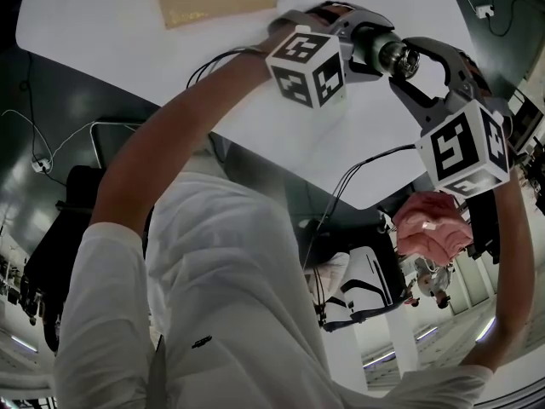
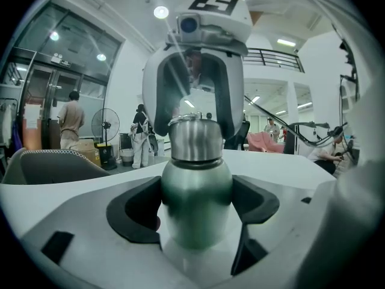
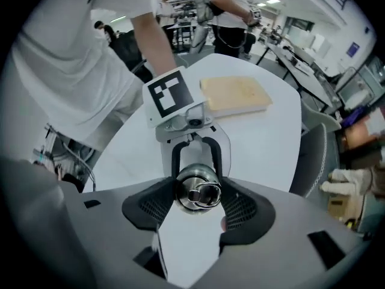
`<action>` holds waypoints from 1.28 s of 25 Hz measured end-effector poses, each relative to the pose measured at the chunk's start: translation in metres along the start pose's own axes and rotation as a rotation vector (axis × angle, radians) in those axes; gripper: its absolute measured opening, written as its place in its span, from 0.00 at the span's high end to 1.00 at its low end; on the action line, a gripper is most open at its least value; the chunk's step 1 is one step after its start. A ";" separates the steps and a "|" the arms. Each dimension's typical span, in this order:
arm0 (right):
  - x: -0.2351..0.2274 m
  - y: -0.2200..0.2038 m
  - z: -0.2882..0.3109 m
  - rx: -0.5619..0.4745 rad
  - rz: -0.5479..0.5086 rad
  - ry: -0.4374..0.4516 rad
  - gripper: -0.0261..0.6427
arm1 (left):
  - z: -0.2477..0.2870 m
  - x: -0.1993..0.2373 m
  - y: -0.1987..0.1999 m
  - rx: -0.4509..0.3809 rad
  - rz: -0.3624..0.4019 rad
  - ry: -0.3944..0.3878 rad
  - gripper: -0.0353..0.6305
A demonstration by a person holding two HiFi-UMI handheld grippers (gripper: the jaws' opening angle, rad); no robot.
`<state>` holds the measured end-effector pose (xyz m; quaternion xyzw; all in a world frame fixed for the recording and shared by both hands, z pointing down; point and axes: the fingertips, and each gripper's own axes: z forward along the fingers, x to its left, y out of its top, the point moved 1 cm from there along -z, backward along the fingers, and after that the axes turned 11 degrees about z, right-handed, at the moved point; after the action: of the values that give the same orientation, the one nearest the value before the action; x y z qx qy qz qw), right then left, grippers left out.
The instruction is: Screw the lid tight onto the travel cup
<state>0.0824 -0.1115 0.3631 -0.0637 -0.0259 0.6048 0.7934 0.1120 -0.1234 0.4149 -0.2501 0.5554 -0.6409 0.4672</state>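
1. Two grippers meet above the worktop [image 1: 102, 24], sharing one travel cup [image 2: 195, 185].
2. Left gripper [image 2: 195, 212] clamps the cup's green steel body, steadying it against turning.
3. Right gripper [image 3: 197, 206], pointing down atop the cup, closes on its steel lid [image 3: 198, 191], apparently placed for tightening.

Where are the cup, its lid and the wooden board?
cup [image 2: 195, 209]: left gripper view, on its rounded body.
lid [image 3: 198, 194]: right gripper view, on its shiny top.
board [image 3: 234, 95]: right gripper view, on its flat top face.
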 end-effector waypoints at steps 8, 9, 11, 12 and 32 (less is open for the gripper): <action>-0.011 -0.004 0.000 -0.028 0.610 -0.088 0.61 | 0.000 0.000 0.000 0.003 -0.003 0.002 0.41; -0.012 -0.004 0.000 -0.027 0.664 -0.095 0.61 | 0.000 0.000 0.000 0.003 -0.003 0.003 0.41; -0.012 -0.005 0.000 -0.029 0.727 -0.093 0.61 | 0.000 0.000 0.000 0.002 -0.005 0.004 0.41; -0.011 -0.005 0.001 -0.031 0.742 -0.082 0.61 | 0.000 0.000 0.000 0.000 -0.006 0.004 0.41; 0.004 -0.008 -0.011 0.122 -0.522 0.112 0.53 | -0.003 0.002 0.002 -0.007 -0.008 -0.007 0.41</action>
<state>0.0919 -0.1107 0.3532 -0.0403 0.0388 0.3757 0.9250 0.1093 -0.1236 0.4123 -0.2558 0.5549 -0.6400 0.4658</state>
